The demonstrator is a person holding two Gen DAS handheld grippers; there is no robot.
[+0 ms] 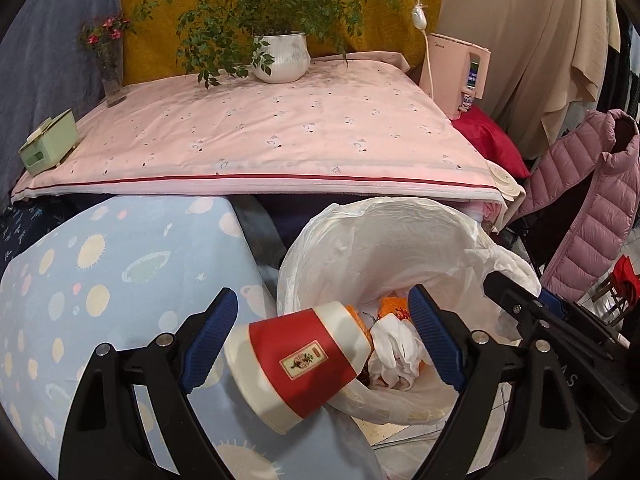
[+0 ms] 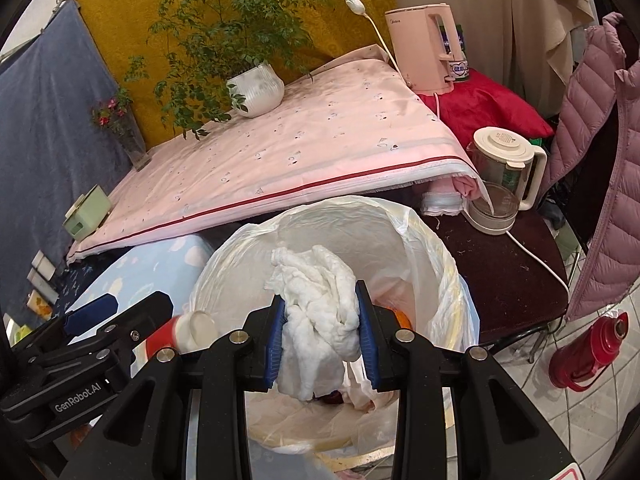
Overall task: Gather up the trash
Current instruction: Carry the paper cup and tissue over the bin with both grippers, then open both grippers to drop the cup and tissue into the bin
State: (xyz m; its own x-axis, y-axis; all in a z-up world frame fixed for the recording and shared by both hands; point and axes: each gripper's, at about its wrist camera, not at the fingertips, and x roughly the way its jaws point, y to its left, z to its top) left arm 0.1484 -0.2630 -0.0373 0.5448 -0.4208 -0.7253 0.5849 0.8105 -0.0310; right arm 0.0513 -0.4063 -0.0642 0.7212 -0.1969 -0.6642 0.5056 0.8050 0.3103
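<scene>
Over the lined bin (image 2: pixel 420 248): right view's clamped tissue wad (image 2: pixel 320 320), left's loose cup (image 1: pixel 304 360).

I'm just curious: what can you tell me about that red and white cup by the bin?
The paper cup is cream-white with a broad red sleeve bearing a small picture label. It lies tilted on its side between the open left tool's blue fingers, touching neither, seemingly mid-fall, at the rim of the bag-lined trash bin.

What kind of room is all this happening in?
Probably a lived-in home, perhaps a bedroom or a makeshift living corner. A potted plant and pink kettle stand on a table under a pink cloth, a puffer jacket hangs nearby, and a lined trash bin stands in front.
</scene>
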